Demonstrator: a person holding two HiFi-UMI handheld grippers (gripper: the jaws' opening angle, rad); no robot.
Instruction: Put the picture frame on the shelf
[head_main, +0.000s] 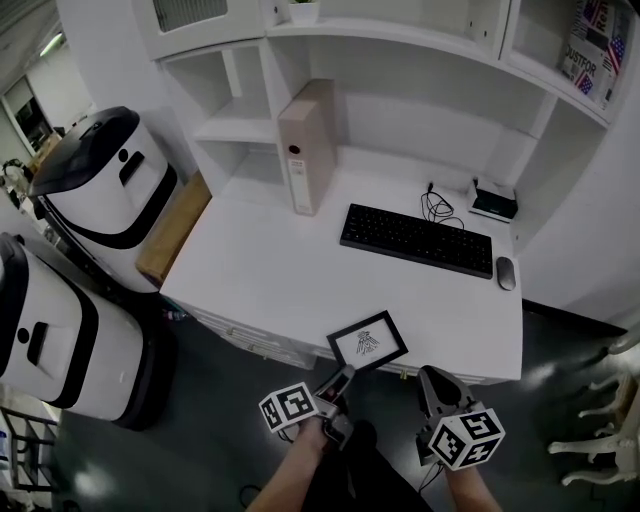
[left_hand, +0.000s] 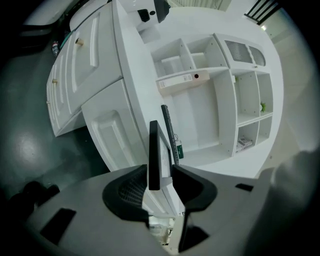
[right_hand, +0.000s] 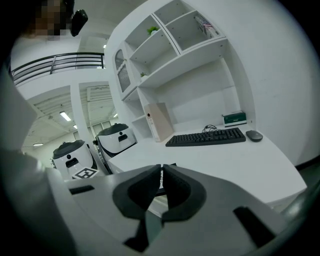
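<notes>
OK, the left gripper (head_main: 345, 378) has the picture frame (head_main: 367, 340) clamped by one lower corner. In the left gripper view (left_hand: 162, 170) the frame (left_hand: 154, 150) stands edge-on between the jaws, with a pad on the front face and a pad on the back. The frame hangs on the near side of the keyboard (head_main: 415, 240), about over the desk (head_main: 300, 270) front edge; I can't tell if it touches the top. The right gripper (head_main: 432, 382) is just right of the frame, also on the keyboard's near side, its jaws closed together on nothing (right_hand: 161, 172). My read on handling: a thin black moulding, light and stiff, so weight is no issue. Smooth faces plus a one-corner grip mean it can pivot or slide in the pads if swung fast. The front is probably glazed, so treat it as fragile, keep the pressure on the rim and don't knock the corners. A hold at the middle of an edge would be steadier than the corner, or the right gripper could support the opposite side. The target shelf (head_main: 240, 128) sits beyond the keyboard and up to its left, next to the binder (head_main: 308, 145). Whether there's a stand at the back isn't visible, so it may need to lean against the shelf's back wall.
</notes>
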